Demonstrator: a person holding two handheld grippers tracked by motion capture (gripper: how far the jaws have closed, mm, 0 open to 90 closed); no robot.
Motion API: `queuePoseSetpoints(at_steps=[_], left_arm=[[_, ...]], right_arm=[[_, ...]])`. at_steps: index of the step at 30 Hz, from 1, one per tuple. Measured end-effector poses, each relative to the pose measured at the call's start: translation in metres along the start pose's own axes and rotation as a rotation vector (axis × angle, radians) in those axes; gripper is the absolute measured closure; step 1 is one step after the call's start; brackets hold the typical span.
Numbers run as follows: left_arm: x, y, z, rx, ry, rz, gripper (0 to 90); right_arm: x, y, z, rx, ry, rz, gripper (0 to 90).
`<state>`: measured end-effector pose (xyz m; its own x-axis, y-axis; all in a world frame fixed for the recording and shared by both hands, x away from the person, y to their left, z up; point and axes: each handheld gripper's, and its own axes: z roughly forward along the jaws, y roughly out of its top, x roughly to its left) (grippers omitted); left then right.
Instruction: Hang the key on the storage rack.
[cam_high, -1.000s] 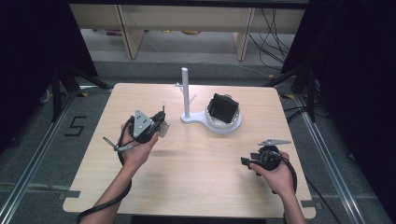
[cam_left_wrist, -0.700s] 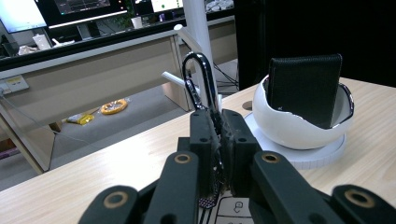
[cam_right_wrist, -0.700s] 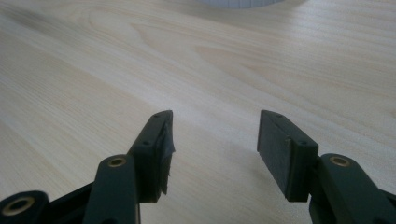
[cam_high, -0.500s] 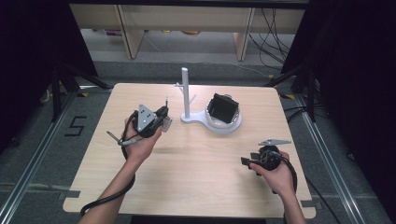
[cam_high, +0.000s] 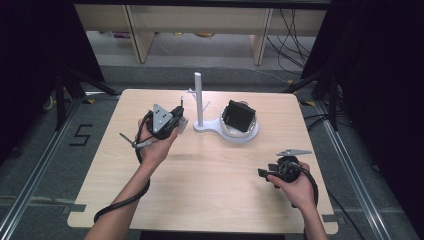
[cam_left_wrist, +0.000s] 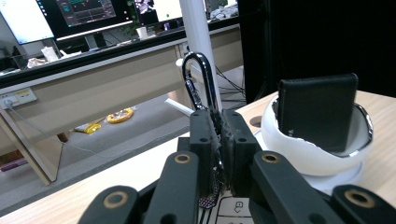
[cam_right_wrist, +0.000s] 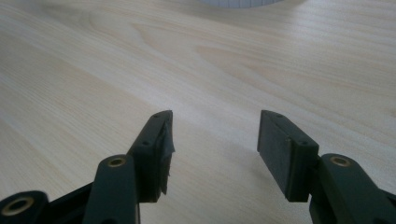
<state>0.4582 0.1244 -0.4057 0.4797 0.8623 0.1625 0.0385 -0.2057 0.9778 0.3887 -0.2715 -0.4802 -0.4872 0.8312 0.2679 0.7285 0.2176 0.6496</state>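
I see the dark metal carabiner clip (cam_left_wrist: 201, 79) pinched upright in my left gripper (cam_left_wrist: 219, 135), just beside the white plastic peg stand (cam_high: 199, 100) toward the table's (cam_high: 210, 200) far edge. My right gripper (cam_right_wrist: 212, 140) hovers empty, jaws apart, near the right edge.

A light wooden table (cam_high: 210, 195) fills the middle of the high view, standing on a grey floor (cam_high: 45, 165). Right of centre in its upper half sits a white stand (cam_high: 235, 134) whose thin post rises at its left end and whose round dish at the right holds a black wallet (cam_high: 239, 116) propped upright.
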Motion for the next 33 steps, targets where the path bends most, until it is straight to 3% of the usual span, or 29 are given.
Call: queuePoseSetpoints(at_steps=[6,7,13,33], left_arm=[[0.002,0.009,0.011,-0.005,0.018,-0.004,83.4],[0.003,0.01,0.012,-0.003,0.022,-0.003,83.4],[0.006,0.013,0.018,0.011,0.045,0.003,83.4],[0.003,0.011,0.033,0.049,0.056,0.035,83.4]], right_arm=[[0.0,0.0,0.0,0.001,-0.003,-0.001,46.4],[0.001,0.0,-0.002,0.014,-0.059,-0.012,46.4],[0.001,0.0,-0.002,0.017,-0.056,-0.011,46.3],[0.001,0.0,-0.001,0.028,-0.055,-0.003,46.1]])
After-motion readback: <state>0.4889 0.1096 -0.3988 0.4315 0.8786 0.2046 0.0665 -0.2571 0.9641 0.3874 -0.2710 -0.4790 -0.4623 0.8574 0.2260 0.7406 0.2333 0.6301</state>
